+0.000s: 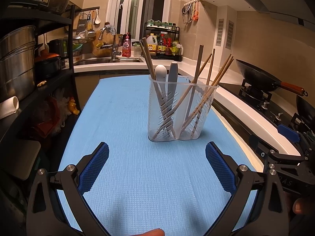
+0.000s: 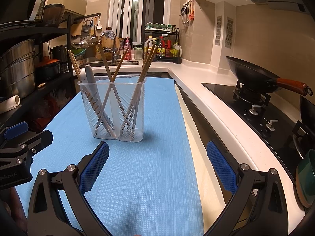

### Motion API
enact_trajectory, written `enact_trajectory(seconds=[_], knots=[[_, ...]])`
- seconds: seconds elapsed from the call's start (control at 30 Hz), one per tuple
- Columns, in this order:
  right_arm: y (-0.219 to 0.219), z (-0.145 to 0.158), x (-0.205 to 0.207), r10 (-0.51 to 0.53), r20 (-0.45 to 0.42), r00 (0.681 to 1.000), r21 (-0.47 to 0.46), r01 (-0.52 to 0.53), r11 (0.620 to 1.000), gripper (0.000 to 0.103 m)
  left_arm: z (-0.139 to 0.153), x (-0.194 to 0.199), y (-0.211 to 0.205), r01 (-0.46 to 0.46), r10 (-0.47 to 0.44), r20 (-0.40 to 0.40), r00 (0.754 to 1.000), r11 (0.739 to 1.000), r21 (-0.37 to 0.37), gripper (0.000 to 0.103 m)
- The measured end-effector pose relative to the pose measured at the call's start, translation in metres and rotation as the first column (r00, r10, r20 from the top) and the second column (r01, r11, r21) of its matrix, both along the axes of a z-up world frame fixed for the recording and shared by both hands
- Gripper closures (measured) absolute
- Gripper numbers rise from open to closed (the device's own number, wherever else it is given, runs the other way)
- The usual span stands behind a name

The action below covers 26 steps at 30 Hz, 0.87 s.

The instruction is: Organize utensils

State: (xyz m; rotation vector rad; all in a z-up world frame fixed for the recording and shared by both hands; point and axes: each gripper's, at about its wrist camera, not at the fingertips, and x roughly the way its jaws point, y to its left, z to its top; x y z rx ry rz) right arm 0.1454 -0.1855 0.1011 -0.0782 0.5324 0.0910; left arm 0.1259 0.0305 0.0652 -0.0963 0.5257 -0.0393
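A clear plastic utensil holder (image 1: 178, 122) with two compartments stands upright on the blue mat (image 1: 126, 118). Its left compartment holds a white spoon (image 1: 161, 72), a grey utensil (image 1: 172, 74) and wooden chopsticks; its right compartment holds several wooden chopsticks (image 1: 218, 76). The holder also shows in the right wrist view (image 2: 116, 114). My left gripper (image 1: 157, 157) is open and empty, just short of the holder. My right gripper (image 2: 157, 155) is open and empty, to the right of the holder over the mat's (image 2: 157, 177) edge.
A white counter (image 2: 196, 82) runs along the right, with a black stove (image 2: 256, 106) and a wok (image 2: 254, 74) on it. A black shelf with steel pots (image 1: 17, 59) stands at the left. The sink (image 1: 110, 60) and a bottle rack (image 1: 163, 45) are at the back.
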Motion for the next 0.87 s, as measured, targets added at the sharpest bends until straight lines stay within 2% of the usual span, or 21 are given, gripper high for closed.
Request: enact_trajectory(seconds=[0.87], knots=[[0.0014, -0.0005, -0.0007, 0.001, 0.001, 1.000, 0.000, -0.001, 1.000, 0.005, 0.0001, 0.0003, -0.0028, 0.008, -0.008, 0.005, 1.000, 1.000, 0.009, 0.008]])
